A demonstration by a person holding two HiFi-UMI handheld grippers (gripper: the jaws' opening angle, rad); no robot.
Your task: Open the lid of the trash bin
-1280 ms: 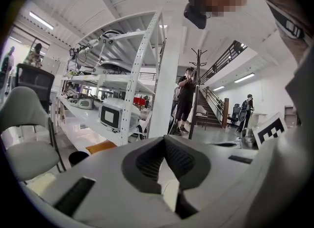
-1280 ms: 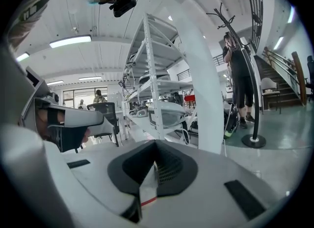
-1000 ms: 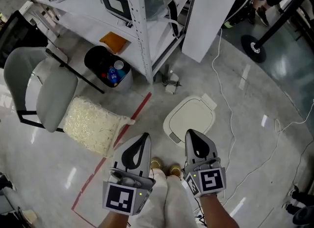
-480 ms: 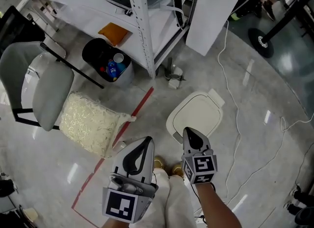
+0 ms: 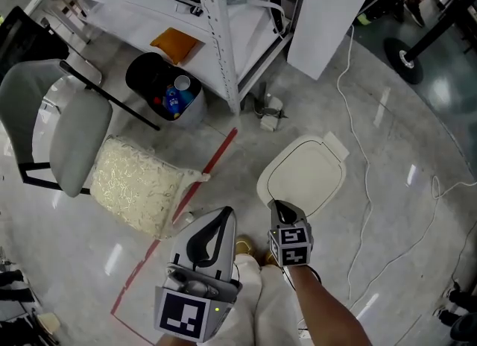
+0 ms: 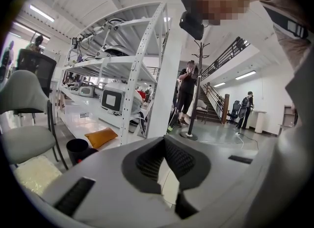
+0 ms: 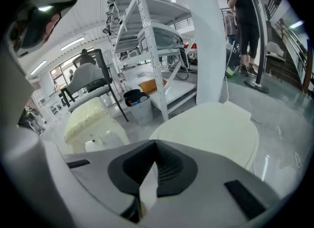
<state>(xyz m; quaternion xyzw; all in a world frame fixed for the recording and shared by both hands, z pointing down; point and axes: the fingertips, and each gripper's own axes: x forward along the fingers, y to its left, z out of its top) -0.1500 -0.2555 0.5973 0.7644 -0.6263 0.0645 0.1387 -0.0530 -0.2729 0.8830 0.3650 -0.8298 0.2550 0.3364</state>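
right gripper [image 5: 277,207] neared bin lid [image 5: 307,173] above glossy floor [image 5: 406,255].

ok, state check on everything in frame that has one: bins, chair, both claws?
trash bin lid: closed, flat on the bin.
black bin: open top, no lid, rubbish inside.
chair: upright, unoccupied.
left claw: shut, empty, off to the side of the bin.
right claw: shut, empty, tip at the lid's near edge; contact unclear.
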